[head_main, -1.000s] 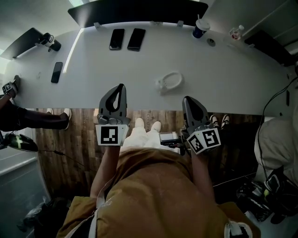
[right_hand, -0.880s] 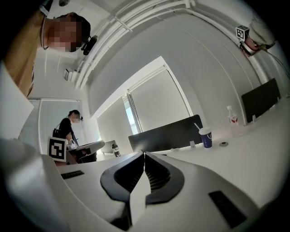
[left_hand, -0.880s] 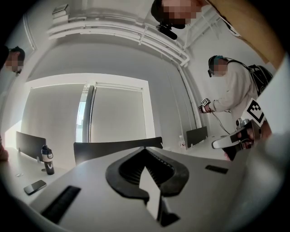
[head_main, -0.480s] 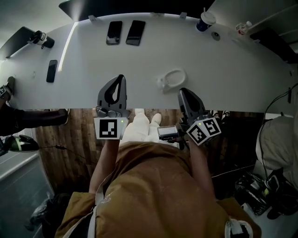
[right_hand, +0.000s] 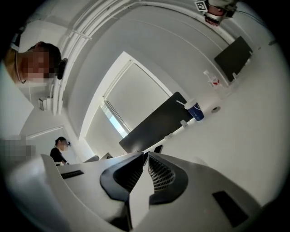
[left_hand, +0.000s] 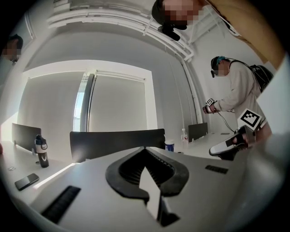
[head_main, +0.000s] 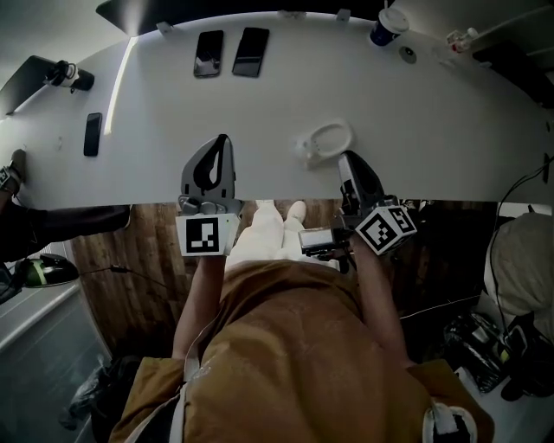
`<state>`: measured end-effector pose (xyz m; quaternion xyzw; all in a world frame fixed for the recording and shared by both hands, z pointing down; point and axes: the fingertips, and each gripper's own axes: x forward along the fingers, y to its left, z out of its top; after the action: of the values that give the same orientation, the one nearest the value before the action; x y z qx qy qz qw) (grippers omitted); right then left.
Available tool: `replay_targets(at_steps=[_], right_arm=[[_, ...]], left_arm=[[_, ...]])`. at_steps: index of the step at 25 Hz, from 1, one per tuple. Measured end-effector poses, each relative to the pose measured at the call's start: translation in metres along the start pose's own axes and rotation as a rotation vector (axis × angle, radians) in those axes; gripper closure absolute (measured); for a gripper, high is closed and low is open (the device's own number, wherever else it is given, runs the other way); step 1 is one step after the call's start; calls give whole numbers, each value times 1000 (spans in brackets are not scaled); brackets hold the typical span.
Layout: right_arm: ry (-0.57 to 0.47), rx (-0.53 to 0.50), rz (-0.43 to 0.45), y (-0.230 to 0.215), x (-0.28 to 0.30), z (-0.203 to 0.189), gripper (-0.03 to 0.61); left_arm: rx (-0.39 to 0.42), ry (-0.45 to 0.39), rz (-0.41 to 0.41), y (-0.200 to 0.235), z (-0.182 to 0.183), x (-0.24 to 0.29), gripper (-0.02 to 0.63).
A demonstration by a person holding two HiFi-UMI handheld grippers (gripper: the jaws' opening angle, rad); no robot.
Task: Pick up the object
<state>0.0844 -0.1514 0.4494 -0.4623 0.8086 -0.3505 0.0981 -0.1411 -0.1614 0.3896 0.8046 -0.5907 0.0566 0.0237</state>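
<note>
Plainly both grippers have their jaws together on nothing, held at the near edge of the white table (head_main: 433,130): the left gripper (head_main: 222,143) on the left, the right gripper (head_main: 348,161) on the right. The object (head_main: 322,141), white and ring-shaped, perhaps a small dish, lies just beyond the right gripper, untouched.

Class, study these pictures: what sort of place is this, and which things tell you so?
Most likely an office or meeting room: a long white table with a dark screen panel along its far edge, a takeaway cup, and a large blinded window behind.
</note>
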Motion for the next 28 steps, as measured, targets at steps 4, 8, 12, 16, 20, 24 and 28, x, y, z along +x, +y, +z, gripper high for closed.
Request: replay_targets(at_steps=[4, 8, 12, 16, 20, 24, 28], right_arm=[[-33, 125, -53, -25, -3, -5, 523], [-35, 224, -80, -45, -5, -15, 463], [-41, 359, -67, -51, 1, -24, 380], [-37, 437, -69, -63, 6, -38, 321], [-8, 494, -194, -86, -4, -52, 305], [39, 558, -214, -91, -2, -65, 253], [41, 568, -240, -107, 1, -75, 247]], left_arm=[[6, 8, -11, -5, -5, 4, 606], [10, 11, -16, -12, -5, 7, 606], [7, 18, -26, -17, -9, 10, 606], [3, 29, -29, -20, -15, 11, 606], [2, 36, -32, -22, -16, 12, 606], [-1, 38, -35, -23, -17, 13, 606], [0, 42, -36, -24, -19, 13, 607]])
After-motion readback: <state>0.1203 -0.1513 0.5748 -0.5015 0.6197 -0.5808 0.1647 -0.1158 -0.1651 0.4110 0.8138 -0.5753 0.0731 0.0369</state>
